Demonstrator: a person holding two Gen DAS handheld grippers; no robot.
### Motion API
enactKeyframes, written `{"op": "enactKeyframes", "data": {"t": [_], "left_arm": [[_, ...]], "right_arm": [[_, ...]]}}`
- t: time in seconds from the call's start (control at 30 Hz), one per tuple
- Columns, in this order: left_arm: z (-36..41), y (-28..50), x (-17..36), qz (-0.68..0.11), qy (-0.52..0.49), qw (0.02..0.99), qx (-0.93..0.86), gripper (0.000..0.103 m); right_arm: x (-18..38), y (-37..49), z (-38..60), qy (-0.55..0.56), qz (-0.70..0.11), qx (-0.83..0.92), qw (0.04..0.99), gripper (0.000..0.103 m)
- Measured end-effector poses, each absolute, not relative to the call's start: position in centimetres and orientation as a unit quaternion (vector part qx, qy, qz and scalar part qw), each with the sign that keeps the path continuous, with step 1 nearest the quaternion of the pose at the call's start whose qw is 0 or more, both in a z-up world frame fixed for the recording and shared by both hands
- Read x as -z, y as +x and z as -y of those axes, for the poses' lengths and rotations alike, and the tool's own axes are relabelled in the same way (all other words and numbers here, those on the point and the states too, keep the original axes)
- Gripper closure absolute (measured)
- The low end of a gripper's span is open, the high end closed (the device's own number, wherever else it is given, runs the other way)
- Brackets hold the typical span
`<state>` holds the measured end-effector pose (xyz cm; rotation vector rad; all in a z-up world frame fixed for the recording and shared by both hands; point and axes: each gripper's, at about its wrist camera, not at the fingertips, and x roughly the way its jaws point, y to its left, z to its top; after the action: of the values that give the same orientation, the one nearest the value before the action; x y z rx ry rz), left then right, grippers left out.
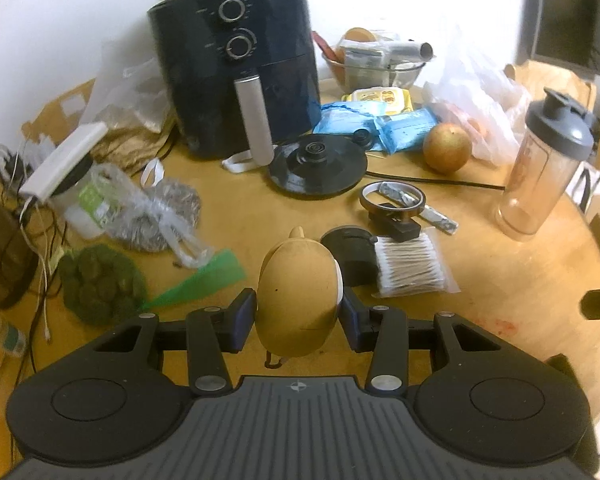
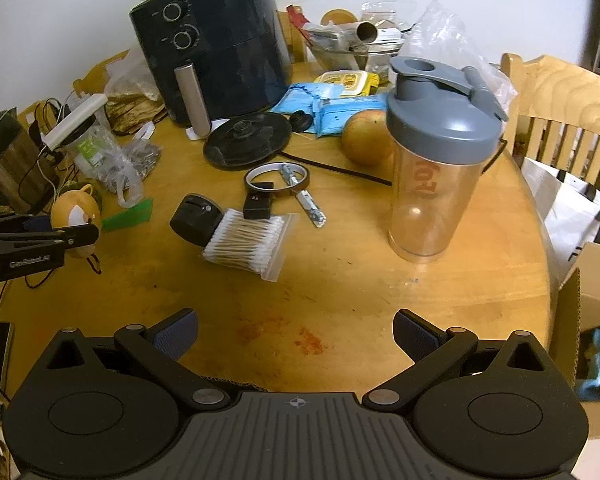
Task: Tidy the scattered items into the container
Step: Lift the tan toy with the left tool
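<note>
While we carry the tan bear-shaped toy [image 1: 298,292] clamped between the pads of our left gripper [image 1: 299,314], it hangs clear above the round wooden table [image 2: 340,292], likely lifted for moving to a container. Ahead lie a black knob-like piece [image 2: 196,218], a bag of cotton swabs [image 2: 246,246], a tape ring [image 2: 276,180] and a lidded shaker bottle [image 2: 436,168]. Our right gripper [image 2: 296,340] waits with jaws spread, empty. Perhaps the cardboard box [image 2: 592,312] beside the table is the container.

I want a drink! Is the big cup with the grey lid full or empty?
Empty. The shaker cup is see-through, standing upright on the table, with nothing inside.
</note>
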<state>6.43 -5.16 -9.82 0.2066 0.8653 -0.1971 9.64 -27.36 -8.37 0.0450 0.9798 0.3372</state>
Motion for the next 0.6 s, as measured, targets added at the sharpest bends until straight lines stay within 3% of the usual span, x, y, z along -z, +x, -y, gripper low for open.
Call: {"op": "enactKeyframes", "data": {"t": [0.6], "left_arm": [[3.2, 2.8, 8.1, -0.433, 0.025, 0.900, 0.035, 0.059]], "right_arm": [[9.0, 12.0, 25.1, -0.025, -0.463, -0.205, 0.862, 0.000]]}}
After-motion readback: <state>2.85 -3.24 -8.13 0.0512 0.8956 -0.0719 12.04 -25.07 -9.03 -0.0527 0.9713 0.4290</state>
